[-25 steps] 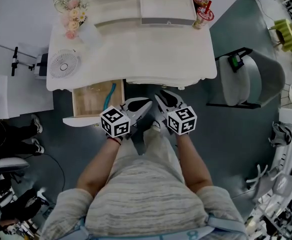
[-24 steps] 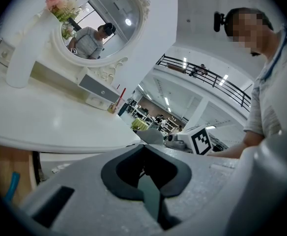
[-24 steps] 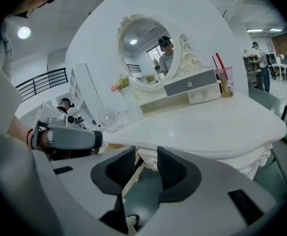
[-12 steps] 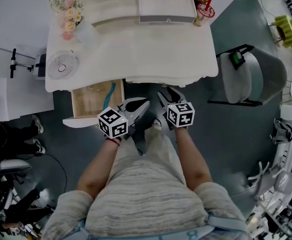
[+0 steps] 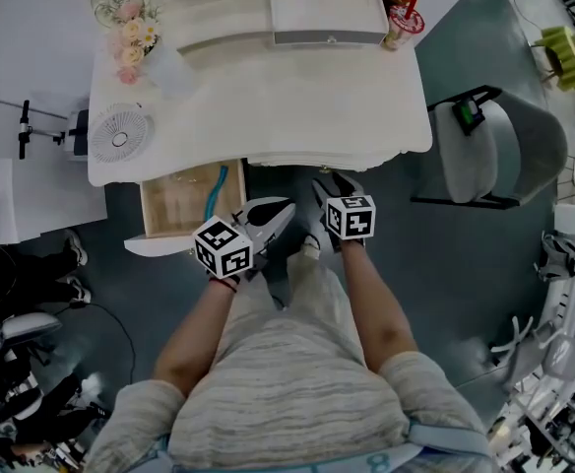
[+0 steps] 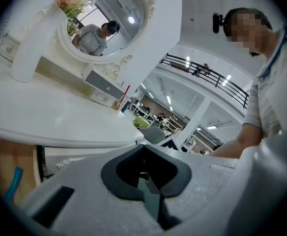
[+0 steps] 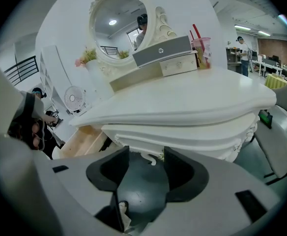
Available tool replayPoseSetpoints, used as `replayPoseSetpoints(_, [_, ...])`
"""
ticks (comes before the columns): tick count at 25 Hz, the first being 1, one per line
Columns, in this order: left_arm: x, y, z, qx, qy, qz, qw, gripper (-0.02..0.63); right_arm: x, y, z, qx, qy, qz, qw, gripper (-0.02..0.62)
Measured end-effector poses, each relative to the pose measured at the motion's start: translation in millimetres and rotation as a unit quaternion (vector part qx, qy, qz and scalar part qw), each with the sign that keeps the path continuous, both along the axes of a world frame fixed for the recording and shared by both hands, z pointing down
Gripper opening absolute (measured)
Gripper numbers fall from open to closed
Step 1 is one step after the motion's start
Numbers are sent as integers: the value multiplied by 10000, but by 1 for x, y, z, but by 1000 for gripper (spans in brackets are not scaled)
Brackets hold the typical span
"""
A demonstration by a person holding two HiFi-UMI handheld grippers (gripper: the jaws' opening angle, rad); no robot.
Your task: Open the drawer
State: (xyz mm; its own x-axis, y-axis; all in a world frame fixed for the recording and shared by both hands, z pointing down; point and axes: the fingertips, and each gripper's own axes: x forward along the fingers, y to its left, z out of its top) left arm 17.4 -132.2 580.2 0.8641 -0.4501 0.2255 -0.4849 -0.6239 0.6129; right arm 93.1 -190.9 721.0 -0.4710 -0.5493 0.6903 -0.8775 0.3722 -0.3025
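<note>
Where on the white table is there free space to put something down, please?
The wide middle and front of the tabletop is bare, between the fan at left and the right edge. The back is crowded: flowers, small drawer box, cups. The open drawer holds a blue item.

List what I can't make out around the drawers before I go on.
Head view: the tabletop overhang hides the middle drawer's front and handle.
Right gripper view: the handle shows between the right tool's opening jaws; their gap from it is unreadable.
Left gripper view: the picture edge cuts off the open drawer.
Head view: the blue item inside is too small to identify.
</note>
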Motion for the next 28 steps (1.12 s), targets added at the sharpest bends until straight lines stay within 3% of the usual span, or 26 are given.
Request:
replayPoseSetpoints(23, [-19,-3,6,-154,-1,-70,9999,14,11,-22,71,-928,1067,257,9896,182])
replayPoseSetpoints(25, [-20,-3,5,-151,-10,-59,9999,14,13,-24,74,-977,1176,283,9878,137])
replayPoseSetpoints(28, [-24,-3,6,-158,-21,-68,9999,14,14,-26,75,-1007,1262,221,9866,126])
